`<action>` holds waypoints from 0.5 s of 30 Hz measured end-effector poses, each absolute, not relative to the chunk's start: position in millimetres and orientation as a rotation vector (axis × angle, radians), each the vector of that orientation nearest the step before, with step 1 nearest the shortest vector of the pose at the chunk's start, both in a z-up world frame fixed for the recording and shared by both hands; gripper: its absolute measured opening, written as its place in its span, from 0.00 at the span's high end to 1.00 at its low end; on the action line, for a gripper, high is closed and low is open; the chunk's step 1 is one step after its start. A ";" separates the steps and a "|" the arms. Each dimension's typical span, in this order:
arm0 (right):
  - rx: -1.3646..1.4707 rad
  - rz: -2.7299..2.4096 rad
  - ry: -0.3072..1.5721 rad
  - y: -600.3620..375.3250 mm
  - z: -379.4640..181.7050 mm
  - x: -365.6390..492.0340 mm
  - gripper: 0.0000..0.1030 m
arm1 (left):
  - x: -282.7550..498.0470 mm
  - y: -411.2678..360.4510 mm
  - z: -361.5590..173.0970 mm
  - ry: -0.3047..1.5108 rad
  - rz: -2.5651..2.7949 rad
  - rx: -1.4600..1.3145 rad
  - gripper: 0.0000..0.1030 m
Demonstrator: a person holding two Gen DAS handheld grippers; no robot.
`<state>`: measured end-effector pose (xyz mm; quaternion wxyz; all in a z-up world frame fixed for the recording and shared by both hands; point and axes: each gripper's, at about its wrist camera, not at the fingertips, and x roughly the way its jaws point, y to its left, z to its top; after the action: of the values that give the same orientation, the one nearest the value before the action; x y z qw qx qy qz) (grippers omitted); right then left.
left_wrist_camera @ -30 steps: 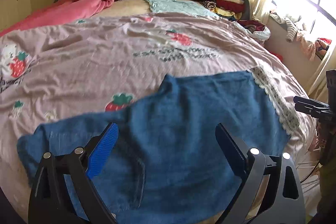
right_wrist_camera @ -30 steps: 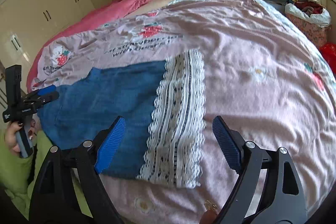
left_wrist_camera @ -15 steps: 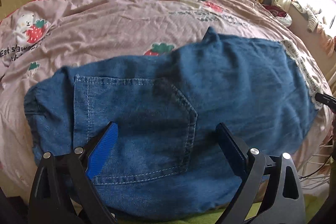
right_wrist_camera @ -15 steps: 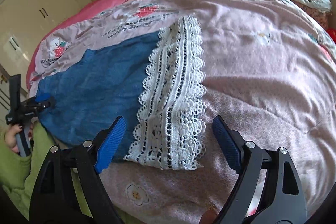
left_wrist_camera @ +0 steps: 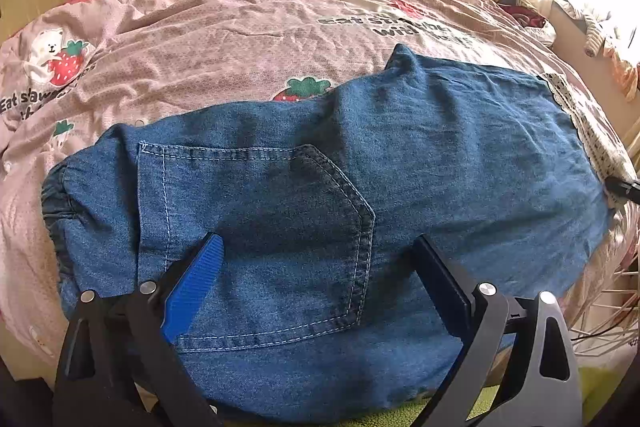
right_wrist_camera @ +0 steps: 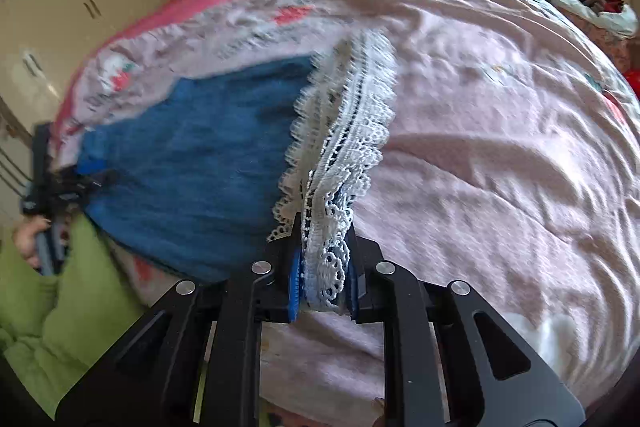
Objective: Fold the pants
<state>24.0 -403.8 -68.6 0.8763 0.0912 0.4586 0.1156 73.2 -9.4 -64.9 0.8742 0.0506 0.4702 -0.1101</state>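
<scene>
The denim pants (left_wrist_camera: 320, 187) lie flat on the bed (left_wrist_camera: 240, 39), waistband left, lace hem (right_wrist_camera: 344, 131) right. The left gripper (left_wrist_camera: 316, 267) hangs over the back pocket (left_wrist_camera: 260, 227), fingers spread wide, gripping nothing. The right gripper (right_wrist_camera: 322, 267) has just been closing and now pinches the lace hem. Soft, limp cloth will likely sag; waistband and hem seem the surest holds.

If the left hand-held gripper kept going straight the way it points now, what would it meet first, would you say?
Most likely the denim pants, around the back pocket lying between the open fingers of the left hand-held gripper; how near the fabric is I cannot judge.
</scene>
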 end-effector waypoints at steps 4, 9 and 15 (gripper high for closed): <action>0.174 0.226 0.960 -401.2 -76.5 25.3 0.84 | 73.6 -9.0 -65.3 0.980 -0.232 0.100 0.08; 0.177 0.212 0.962 -404.2 -70.5 22.9 0.70 | 73.3 -9.8 -67.2 0.970 -0.235 0.091 0.07; 0.150 0.165 0.892 -408.6 -46.1 12.9 0.48 | 67.0 -7.3 -57.7 0.951 -0.234 0.062 0.05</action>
<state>12.9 -408.6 -46.1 0.8961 0.0726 0.4307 0.0796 67.0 -7.3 -57.7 0.8820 0.0300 0.4567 -0.1122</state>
